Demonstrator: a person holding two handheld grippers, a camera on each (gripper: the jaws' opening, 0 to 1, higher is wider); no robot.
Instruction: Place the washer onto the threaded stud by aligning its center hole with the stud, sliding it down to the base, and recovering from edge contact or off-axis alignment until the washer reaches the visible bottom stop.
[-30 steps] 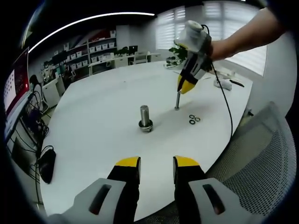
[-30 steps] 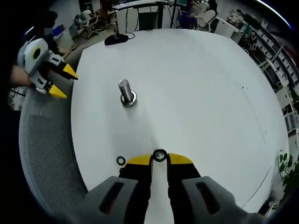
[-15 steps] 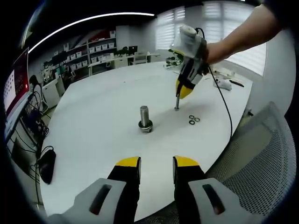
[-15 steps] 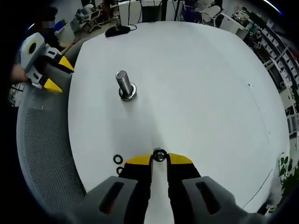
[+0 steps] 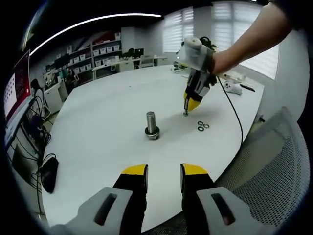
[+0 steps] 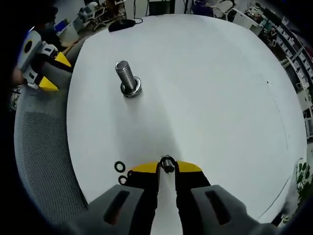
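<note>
Hanging back over the near edge of the white table [image 5: 98, 117], the left gripper [image 5: 164, 172] has its jaws parted with nothing between them, well apart from the thin stud [image 5: 185, 110] that serves as landmark here. Between that gripper and the thin stud, a thicker threaded stud [image 5: 151, 123] stands upright with a washer already lying at its base. Right at the thin stud, the right gripper [image 5: 193, 102] points down its axis, yellow tips close around the upper shank. In the right gripper view, the right gripper [image 6: 167, 167] has its jaws nearly together around a small metal ring, most likely the washer [image 6: 167, 164], seen end-on with the stud hidden beneath it. Whether the jaws actually pinch it I cannot tell. Just right of the thin stud lie two spare washers [image 5: 203, 126] flat on the table. The stud's long axis is vertical, so the washer must travel straight down; the right hand is by far the nearer.
</note>
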